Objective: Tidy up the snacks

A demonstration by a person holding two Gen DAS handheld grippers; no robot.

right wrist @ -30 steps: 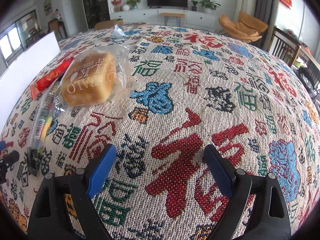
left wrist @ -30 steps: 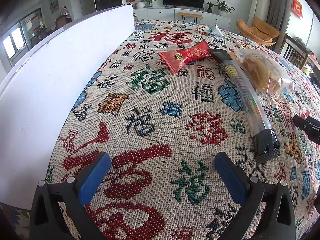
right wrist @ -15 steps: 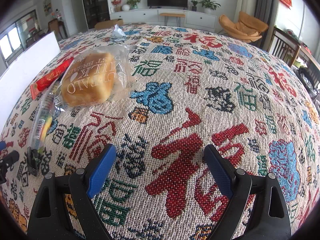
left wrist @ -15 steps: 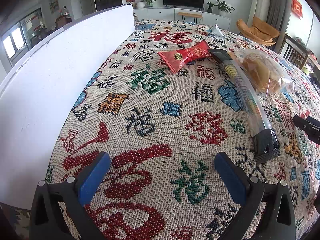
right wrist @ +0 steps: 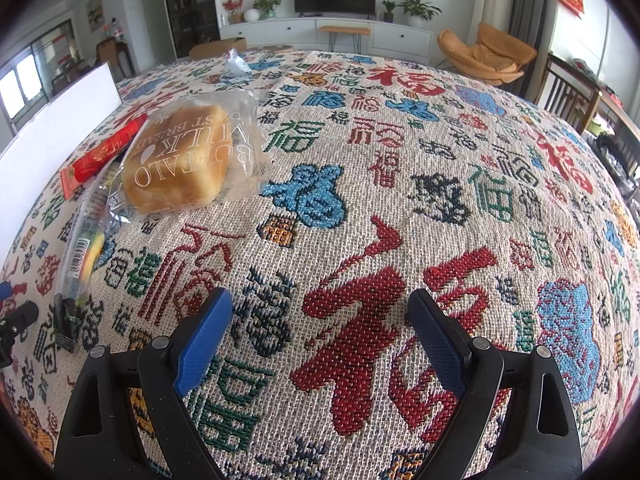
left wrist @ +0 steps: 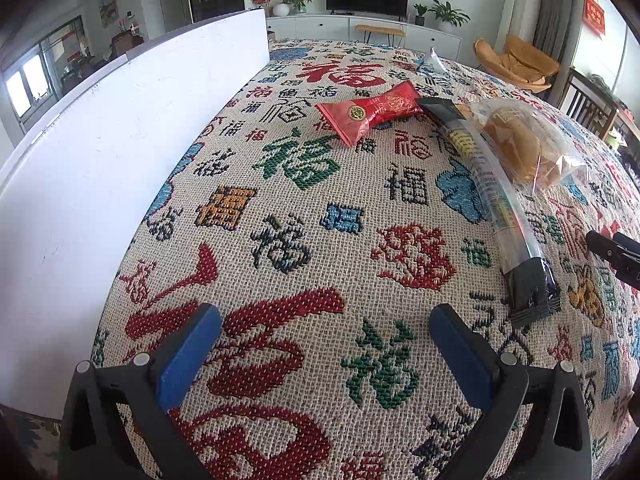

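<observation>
While both tools hang with nothing between their blue pads, the bench [left wrist: 304, 216] fills each view under a woven cloth of red, green and blue characters. Along the left of the left wrist frame stands a tall white flat board [left wrist: 100, 152]. The left tool [left wrist: 324, 344] is spread wide at the bottom of its frame, and the right tool [right wrist: 320, 328] is likewise released at the bottom of its own. In the upper left of the right wrist frame lies a bread loaf in a clear printed wrapper [right wrist: 188, 168], touching a long clear-and-black snack packet [left wrist: 496, 204] beside it. Just left of those, a red foil snack packet [left wrist: 372, 114] rests flat. Farther back, near the top centre, sits a small silver-blue wrapper [right wrist: 234, 66].
</observation>
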